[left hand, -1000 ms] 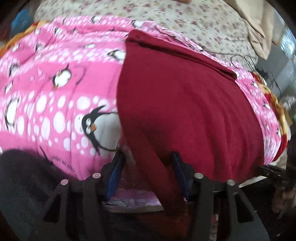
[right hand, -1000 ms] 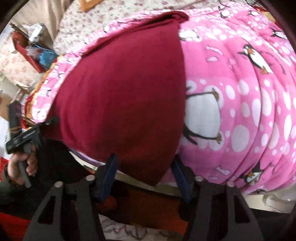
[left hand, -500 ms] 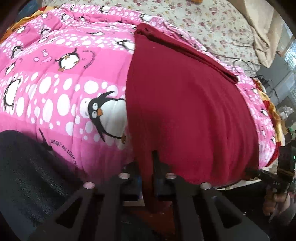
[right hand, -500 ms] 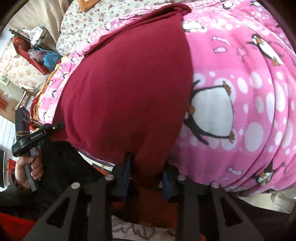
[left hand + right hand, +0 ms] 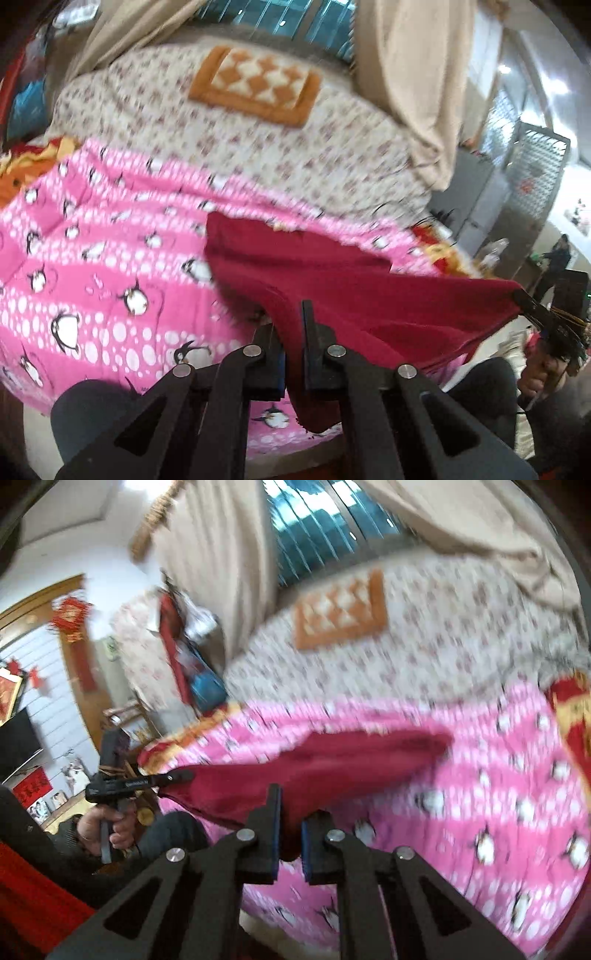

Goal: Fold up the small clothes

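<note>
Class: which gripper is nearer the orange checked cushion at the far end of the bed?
Neither clearly: the left gripper and right gripper both clamp the red garment's near edge, far from the cushion.

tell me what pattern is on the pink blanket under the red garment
Penguins and white dots on the pink blanket, clearest in the left wrist view.

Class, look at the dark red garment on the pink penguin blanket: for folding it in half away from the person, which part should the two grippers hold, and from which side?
Probably its near hem, one corner each, from the bed's near edge. The dark red garment lies lengthwise away; the left gripper and right gripper already pinch those corners, the hem taut between them.
</note>
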The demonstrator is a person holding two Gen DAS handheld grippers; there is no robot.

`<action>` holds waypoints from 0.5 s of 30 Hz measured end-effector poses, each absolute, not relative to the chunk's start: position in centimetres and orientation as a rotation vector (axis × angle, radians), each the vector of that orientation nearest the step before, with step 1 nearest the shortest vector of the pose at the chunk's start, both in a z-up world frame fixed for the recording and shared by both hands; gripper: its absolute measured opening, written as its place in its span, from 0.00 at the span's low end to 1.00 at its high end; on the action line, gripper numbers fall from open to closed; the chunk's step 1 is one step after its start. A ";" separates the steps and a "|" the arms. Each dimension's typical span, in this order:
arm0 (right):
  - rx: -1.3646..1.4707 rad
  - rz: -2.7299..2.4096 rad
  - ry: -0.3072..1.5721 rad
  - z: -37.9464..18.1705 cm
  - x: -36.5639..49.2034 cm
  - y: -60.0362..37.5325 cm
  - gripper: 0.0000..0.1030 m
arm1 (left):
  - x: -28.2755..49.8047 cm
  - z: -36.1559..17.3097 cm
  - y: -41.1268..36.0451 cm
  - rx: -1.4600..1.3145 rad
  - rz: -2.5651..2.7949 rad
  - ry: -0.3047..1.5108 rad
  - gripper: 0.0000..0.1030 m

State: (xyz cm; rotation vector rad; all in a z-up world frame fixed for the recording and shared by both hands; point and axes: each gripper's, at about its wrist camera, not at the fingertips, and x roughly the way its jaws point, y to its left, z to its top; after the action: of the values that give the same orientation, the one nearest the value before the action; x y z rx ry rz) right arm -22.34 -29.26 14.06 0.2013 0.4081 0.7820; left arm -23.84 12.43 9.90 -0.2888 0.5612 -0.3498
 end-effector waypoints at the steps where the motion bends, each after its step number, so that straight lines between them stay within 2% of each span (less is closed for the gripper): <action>1: 0.199 0.788 0.388 14.9 -23.0 -29.5 0.07 | -24.3 10.6 12.3 -0.299 -0.370 0.543 0.00; 7: 0.256 0.780 0.302 18.4 -24.4 -32.6 0.07 | -24.5 13.4 11.1 -0.297 -0.422 0.474 0.00; 11: 0.299 0.674 0.384 17.2 -19.5 -33.1 0.08 | -17.5 12.2 10.9 -0.341 -0.339 0.619 0.00; 15: 0.339 0.560 0.494 15.3 -12.3 -31.9 0.08 | -10.5 10.4 10.5 -0.305 -0.232 0.669 0.00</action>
State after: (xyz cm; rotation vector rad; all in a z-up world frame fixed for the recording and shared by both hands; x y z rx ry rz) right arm -12.27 -31.91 15.26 0.3387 0.4941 0.5603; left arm -10.54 10.50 10.37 -0.3046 0.6690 -0.2324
